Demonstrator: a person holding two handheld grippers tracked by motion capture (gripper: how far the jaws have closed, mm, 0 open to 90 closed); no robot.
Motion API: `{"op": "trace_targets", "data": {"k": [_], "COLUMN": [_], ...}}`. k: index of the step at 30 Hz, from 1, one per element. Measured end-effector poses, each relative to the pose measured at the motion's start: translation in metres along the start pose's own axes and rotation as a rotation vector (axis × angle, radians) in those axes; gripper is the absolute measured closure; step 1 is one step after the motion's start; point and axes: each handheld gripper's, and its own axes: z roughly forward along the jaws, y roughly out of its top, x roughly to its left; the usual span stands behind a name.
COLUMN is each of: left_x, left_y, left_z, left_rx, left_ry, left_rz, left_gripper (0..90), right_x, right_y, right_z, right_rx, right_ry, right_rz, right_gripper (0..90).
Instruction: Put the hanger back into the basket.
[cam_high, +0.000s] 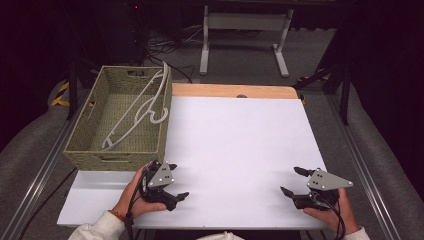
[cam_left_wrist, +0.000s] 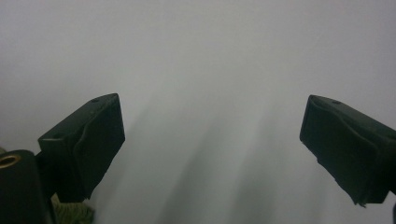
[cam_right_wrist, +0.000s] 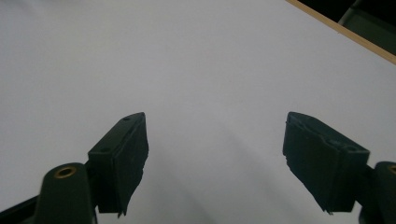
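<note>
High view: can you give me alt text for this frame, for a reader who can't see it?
A person's hands hold the left gripper and the right gripper, both open, low over a white table near its front edge. At the table's far left stands a woven basket holding a white clothes hanger.

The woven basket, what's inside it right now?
The woven basket holds one white clothes hanger, leaning with its top against the far right corner. The near wall hides part of the basket floor.
</note>
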Motion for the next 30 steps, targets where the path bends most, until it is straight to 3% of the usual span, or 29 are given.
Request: {"op": "trace_targets", "data": {"k": [4, 18, 25, 30], "left_x": [0.0047, 0.008, 0.0087, 0.0086], "left_y": [-0.0087, -0.0083, -0.0079, -0.0098], "left_z": [-0.0011, 0.0014, 0.0039, 0.0006], "left_rx": [-0.001, -0.022, -0.012, -0.006], "left_ry": [-0.003, -0.02, -0.02, 0.004], "left_rz": [-0.037, -0.036, -0.037, -0.036], "left_gripper": [7.3, 7.2, 7.4, 7.6], "right_x": [0.0023, 0.0032, 0.0058, 0.004], "right_y": [-0.0009, -0.0033, -0.0033, -0.002], "right_z": [0.0013, -0.0019, 0.0031, 0.0055], "right_rx": [-0.003, -0.019, -0.013, -0.023], "right_ry": [-0.005, -0.058, -0.056, -0.048], "right_rz": [-0.007, 0.015, -0.002, 0.0], "right_gripper": [21.6, 18.2, 17.3, 17.2]}}
